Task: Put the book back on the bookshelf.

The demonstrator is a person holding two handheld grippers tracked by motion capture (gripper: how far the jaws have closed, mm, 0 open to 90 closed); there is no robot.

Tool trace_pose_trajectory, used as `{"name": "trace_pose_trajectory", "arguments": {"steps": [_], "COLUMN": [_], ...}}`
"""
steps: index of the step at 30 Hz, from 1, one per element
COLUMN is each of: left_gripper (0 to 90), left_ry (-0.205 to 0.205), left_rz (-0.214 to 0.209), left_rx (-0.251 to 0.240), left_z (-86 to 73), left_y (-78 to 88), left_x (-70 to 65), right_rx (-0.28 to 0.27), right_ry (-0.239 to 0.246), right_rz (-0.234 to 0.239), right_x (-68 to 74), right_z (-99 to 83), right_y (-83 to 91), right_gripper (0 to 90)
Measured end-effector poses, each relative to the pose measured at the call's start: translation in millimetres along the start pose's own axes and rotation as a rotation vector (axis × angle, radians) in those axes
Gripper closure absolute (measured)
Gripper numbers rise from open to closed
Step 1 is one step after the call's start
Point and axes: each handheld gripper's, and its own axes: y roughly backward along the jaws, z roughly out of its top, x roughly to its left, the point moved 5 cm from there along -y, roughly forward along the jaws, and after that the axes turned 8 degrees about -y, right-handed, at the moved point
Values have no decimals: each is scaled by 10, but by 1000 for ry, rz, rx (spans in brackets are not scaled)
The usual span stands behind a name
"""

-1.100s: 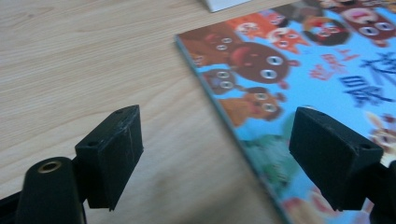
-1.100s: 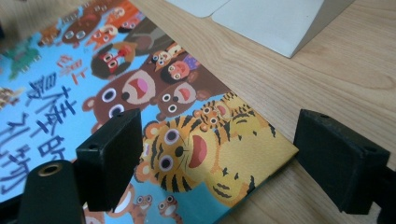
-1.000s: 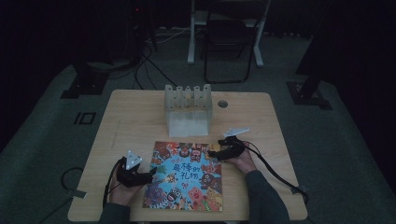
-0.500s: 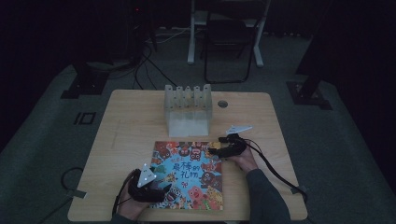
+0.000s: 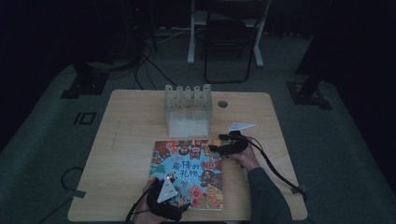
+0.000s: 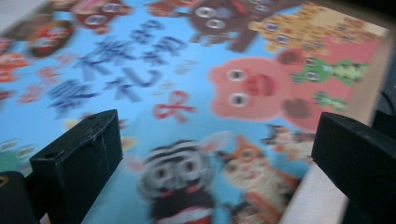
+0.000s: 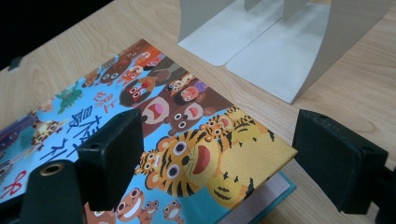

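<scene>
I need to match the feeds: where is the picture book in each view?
High view: the picture book lies flat at the table's near middle, in front of the white rack.
Left gripper view: its blue cover spreads across the frame, between and beyond the jaws.
Right gripper view: its tiger corner sits lower centre.
Shared landmark: the cover's blue title characters.

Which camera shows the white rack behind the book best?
The high view: it shows the whole rack, with its row of upright dividers, standing on the table beyond the book. The right gripper view shows just its lower plates and base, cut off at the top.
</scene>
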Motion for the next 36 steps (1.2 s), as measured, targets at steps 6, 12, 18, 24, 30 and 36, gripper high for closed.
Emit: {"name": "trace_pose_trajectory", "arguments": {"steps": [6, 12, 18, 24, 30, 36], "left_gripper": [13, 13, 14, 21, 25, 33], "left_ry": [-64, -99, -117, -124, -135, -134], "left_rz": [7, 46, 92, 94, 113, 117], "left_rx": [11, 4, 6, -13, -34, -57], "left_z": [38, 62, 90, 107, 144, 171], "left_y": [-93, -188, -264, -255, -189, -126], "left_x": [-152, -225, -218, -206, -198, -187], "right_rx": [-6, -12, -8, -5, -19, 2], "right_ry": [-8, -6, 17, 14, 15, -4], "right_rz": [10, 16, 10, 11, 18, -25], "right_x": [3, 18, 66, 69, 77, 44], "right_z": [12, 41, 98, 108, 127, 76], "right_y": [12, 33, 62, 66, 84, 91], "right_gripper": [165, 169, 169, 170, 183, 187]}}
